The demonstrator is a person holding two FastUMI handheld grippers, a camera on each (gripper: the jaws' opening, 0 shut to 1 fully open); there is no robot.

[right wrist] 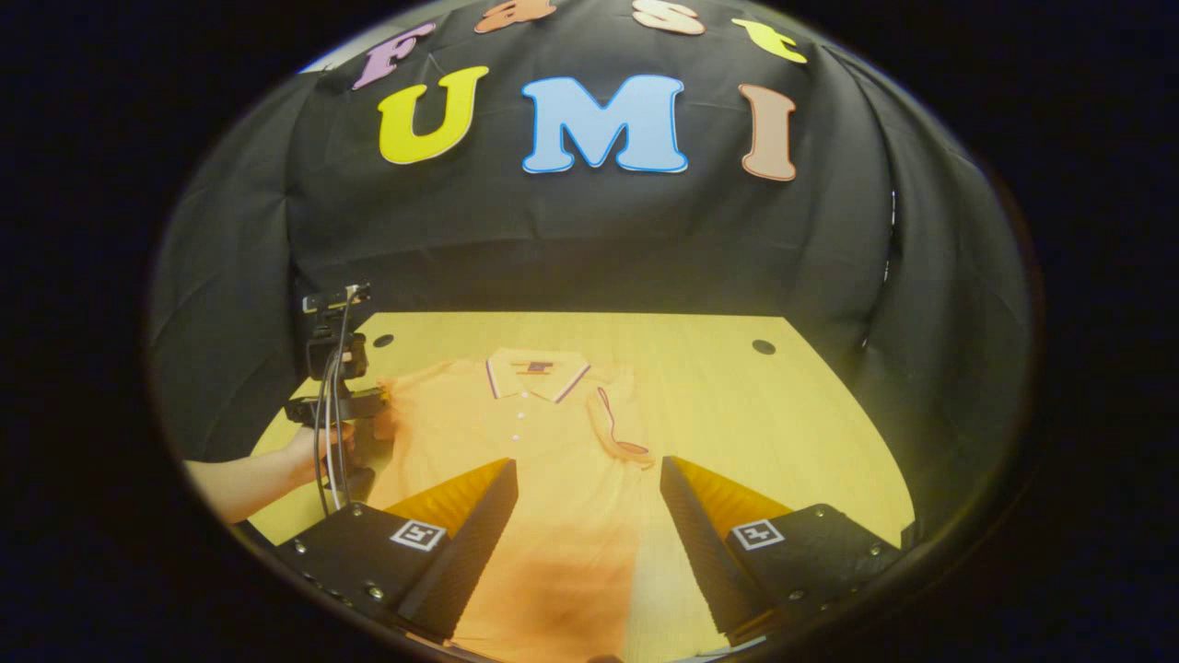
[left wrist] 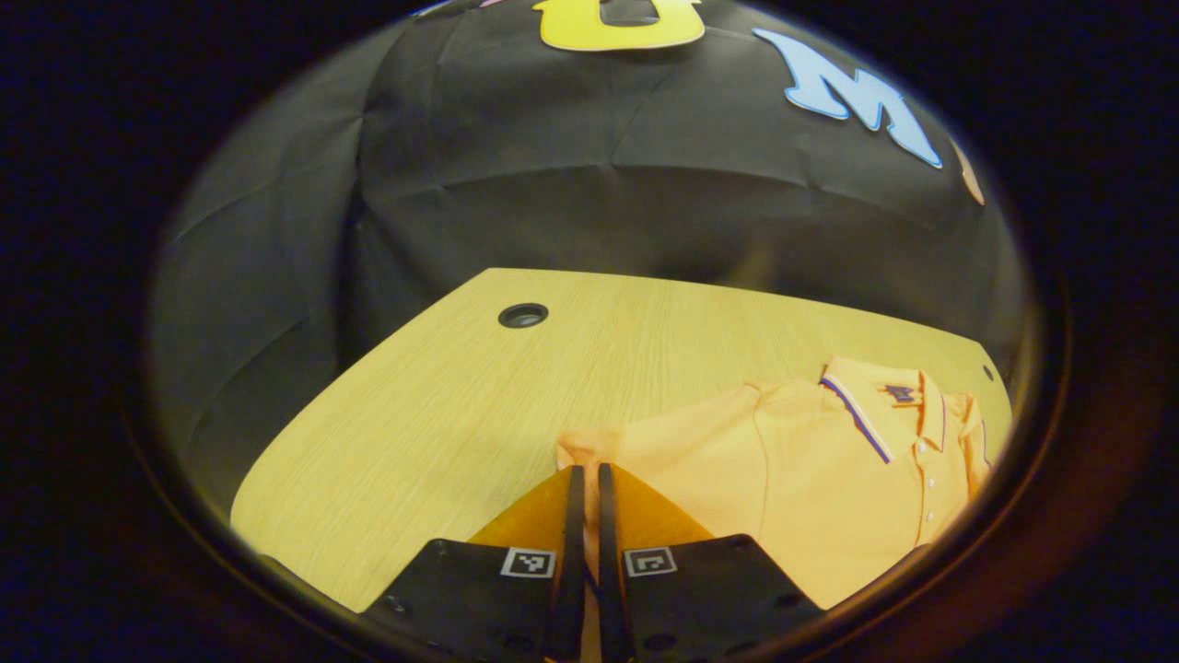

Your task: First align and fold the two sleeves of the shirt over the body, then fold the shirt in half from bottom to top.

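I find the shirt [right wrist: 543, 442] light and limp; left hand-held gripper [left wrist: 590, 483] pinches its sleeve [left wrist: 589, 447], right hand-held gripper [right wrist: 588, 479] spread above the body.

Bare table [right wrist: 764, 414] right of shirt [right wrist: 543, 460]; left gripper [right wrist: 368, 419] crowds shirt's left edge.

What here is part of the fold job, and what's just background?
Job:
- orange polo shirt, one sleeve already folded over the body
- left tool, shut, at the other sleeve
- right tool, open above the shirt

Background:
- wooden table
- its cable hole
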